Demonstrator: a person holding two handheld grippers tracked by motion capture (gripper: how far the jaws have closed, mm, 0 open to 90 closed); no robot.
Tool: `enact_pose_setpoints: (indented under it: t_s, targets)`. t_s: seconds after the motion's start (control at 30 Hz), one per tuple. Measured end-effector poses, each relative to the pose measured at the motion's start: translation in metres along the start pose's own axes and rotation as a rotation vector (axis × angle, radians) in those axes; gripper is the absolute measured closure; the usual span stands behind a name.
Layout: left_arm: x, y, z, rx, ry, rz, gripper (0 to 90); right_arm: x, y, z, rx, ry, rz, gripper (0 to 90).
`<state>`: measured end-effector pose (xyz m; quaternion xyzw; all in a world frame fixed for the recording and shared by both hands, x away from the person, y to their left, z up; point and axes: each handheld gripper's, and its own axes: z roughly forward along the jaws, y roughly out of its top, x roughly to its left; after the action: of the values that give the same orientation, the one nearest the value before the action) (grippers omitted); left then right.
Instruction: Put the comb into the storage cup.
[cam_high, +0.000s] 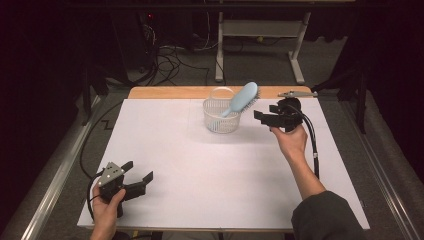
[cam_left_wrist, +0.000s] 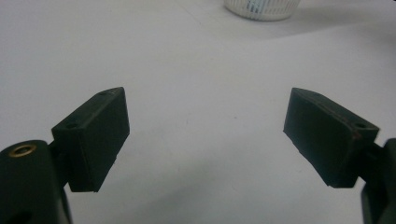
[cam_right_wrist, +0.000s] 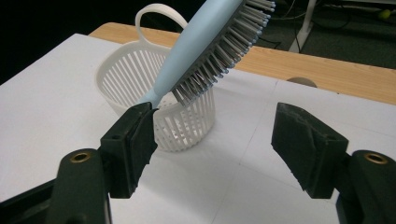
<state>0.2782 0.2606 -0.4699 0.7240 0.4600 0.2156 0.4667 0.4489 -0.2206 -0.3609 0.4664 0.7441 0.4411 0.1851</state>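
Observation:
A light blue hairbrush (cam_high: 242, 98) (cam_right_wrist: 210, 46) stands handle-down in a white slatted basket (cam_high: 221, 116) (cam_right_wrist: 140, 79), its bristled head leaning out over the basket's right rim. My right gripper (cam_high: 265, 118) (cam_right_wrist: 212, 140) is open just right of the basket, jaws apart and holding nothing, the brush head above and ahead of them. My left gripper (cam_high: 137, 172) (cam_left_wrist: 205, 135) is open at the near left of the table, low over the white sheet (cam_high: 200, 165), with nothing between its jaws. The basket's base (cam_left_wrist: 261, 8) shows far off in the left gripper view.
The white sheet covers a wooden table whose far edge (cam_high: 175, 92) stays bare. A small metal clip (cam_high: 296, 93) lies at the far right corner. Cables and table legs (cam_high: 218, 50) crowd the dark floor behind. A metal rail (cam_high: 55, 180) runs along the left side.

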Motion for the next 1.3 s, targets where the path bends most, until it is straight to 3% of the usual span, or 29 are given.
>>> enact_pose_setpoints:
  t_s: [1.3]
  targets:
    - [0.001,-0.001,-0.002,-0.007,0.004,0.000,15.3,-0.007,-0.012,-0.023,-0.026,0.010,-0.013,30.8]
